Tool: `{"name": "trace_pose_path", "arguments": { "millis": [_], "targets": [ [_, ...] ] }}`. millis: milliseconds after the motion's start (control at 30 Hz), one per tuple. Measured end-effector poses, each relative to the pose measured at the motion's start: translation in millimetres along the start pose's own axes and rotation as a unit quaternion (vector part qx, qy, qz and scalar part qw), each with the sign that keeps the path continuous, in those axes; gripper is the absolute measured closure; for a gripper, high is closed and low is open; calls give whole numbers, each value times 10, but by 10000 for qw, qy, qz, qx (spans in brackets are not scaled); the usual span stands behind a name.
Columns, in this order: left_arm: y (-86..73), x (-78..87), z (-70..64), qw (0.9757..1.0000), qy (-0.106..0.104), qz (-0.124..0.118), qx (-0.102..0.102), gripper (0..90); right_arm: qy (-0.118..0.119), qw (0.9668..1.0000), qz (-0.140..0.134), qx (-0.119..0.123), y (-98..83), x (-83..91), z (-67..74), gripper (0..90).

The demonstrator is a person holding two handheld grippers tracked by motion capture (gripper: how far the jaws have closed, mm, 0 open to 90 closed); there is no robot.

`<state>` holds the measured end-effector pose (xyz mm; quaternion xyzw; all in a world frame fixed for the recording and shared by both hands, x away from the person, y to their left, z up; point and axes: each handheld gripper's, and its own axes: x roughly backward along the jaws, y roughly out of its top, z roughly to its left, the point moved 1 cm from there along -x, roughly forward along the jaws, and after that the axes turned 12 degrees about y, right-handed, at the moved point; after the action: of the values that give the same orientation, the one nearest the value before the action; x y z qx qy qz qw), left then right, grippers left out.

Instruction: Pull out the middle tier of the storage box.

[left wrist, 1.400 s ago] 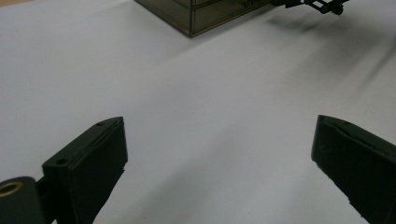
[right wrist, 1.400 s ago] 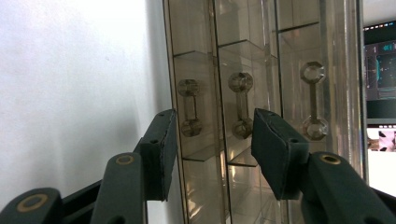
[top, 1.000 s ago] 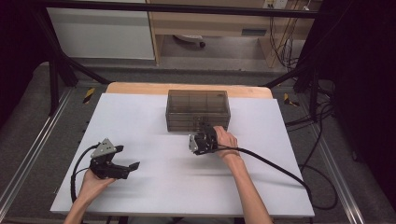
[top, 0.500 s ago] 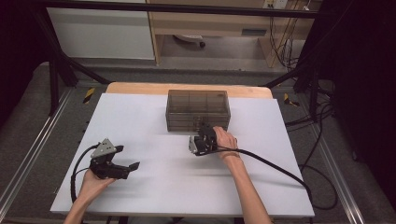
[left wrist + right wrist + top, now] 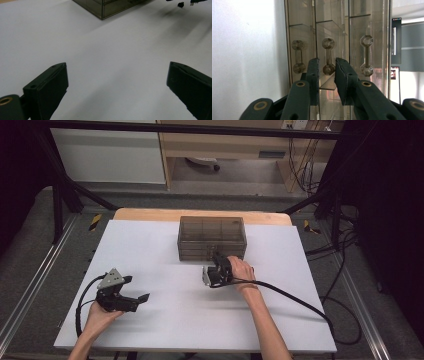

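Here | drawer box (image 5: 212, 238): no legible label | screen text (image 5: 396, 18) perhaps blurred

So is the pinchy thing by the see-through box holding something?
The right gripper brackets the middle bar handle of the smoky clear plastic drawer box; its jaws have just been closing, but contact cannot be told. The left gripper holds nothing.

One drawer box (image 5: 212, 237) with three handles (image 5: 328, 56), two grippers (image 5: 217, 270), one table (image 5: 165, 315).

drawer box (image 5: 110, 7) cut off by top edge, middle handle (image 5: 328, 58) half hidden behind jaws
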<state>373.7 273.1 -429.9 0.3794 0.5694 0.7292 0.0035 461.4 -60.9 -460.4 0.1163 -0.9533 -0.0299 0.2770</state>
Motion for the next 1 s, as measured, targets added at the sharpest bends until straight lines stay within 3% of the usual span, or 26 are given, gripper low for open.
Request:
{"name": "trace_pose_path", "arguments": {
  "millis": [1000],
  "targets": [
    [1, 3, -3, 10000, 6, -10, -11, 33, -439, 9990, -30, 36, -3, -30, 89, 797]
  ]
}}
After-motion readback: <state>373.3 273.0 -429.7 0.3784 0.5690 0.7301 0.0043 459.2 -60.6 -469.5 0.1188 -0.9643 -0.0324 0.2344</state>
